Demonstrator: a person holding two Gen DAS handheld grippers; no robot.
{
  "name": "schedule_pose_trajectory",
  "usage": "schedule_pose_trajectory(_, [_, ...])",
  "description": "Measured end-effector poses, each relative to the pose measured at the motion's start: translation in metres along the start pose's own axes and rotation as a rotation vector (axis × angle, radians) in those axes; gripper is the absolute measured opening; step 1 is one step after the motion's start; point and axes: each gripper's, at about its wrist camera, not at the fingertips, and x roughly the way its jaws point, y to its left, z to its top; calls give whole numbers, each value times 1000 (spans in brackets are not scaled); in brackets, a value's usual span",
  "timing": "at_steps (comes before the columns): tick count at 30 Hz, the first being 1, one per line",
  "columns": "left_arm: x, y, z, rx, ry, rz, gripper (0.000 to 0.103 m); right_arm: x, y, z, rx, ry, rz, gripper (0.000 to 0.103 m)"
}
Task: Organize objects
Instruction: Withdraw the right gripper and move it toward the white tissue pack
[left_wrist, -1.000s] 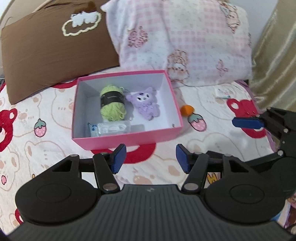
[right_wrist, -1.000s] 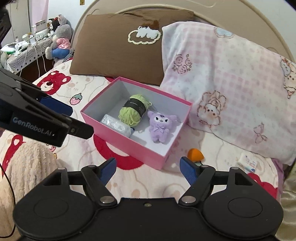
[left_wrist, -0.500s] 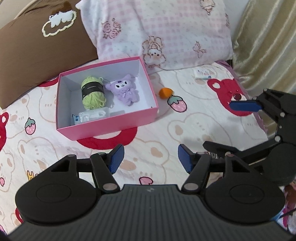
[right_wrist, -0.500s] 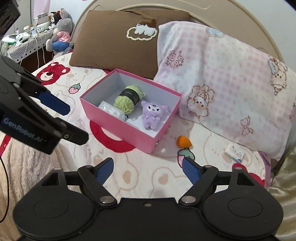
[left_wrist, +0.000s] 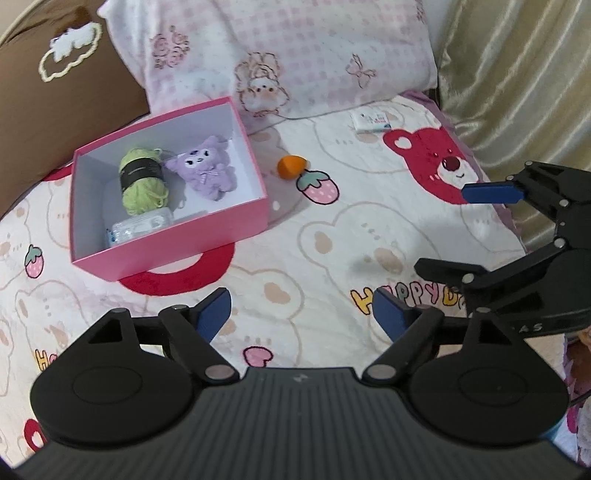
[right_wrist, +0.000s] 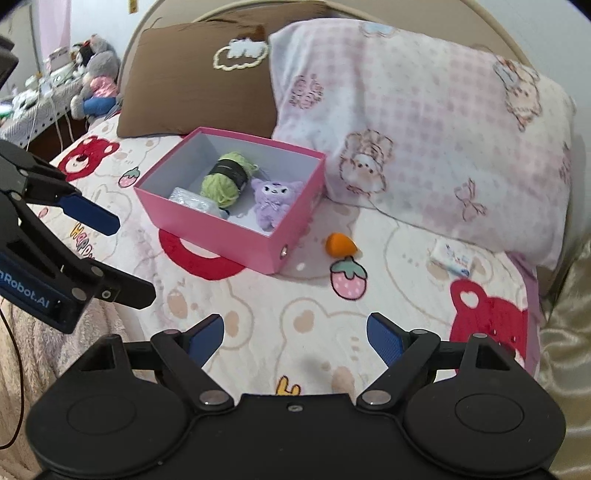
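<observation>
An open pink box (left_wrist: 207, 236) (right_wrist: 218, 236) sits on the bed. It holds a green yarn ball (left_wrist: 142, 181) (right_wrist: 223, 181), a purple plush (left_wrist: 207, 170) (right_wrist: 271, 203) and a clear plastic packet (left_wrist: 140, 227) (right_wrist: 188, 199). A small orange object (left_wrist: 291, 166) (right_wrist: 340, 243) lies on the sheet right of the box. A small white packet (left_wrist: 371, 122) (right_wrist: 452, 258) lies near the pink pillow. My left gripper (left_wrist: 301, 315) is open and empty, in front of the box. My right gripper (right_wrist: 295, 334) is open and empty, short of the orange object.
A brown pillow (right_wrist: 195, 77) and a pink checked pillow (right_wrist: 424, 129) lean against the headboard behind the box. A gold curtain (left_wrist: 517, 74) hangs on the right. Stuffed toys (right_wrist: 96, 77) and a cluttered side table stand far left.
Both grippers have drawn back and swung right, so the box has shifted left in both views. The orange object and the white packet now sit nearer the centre. Both jaws stayed open.
</observation>
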Motion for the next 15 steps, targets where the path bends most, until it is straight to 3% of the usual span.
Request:
schedule_pose_trajectory(4, [11,-11,12,-12,7,-38,94,0,-23,-11,50,-19,7,88])
schedule_pose_trajectory(10, [26,-29,34,-22,14,-87,99,-5,-48,-26,96,-67,2,88])
schedule_pose_trajectory(15, [34,-45,54,-7,-24,-89,99,-9,-66,-29,135,-161,-28,88])
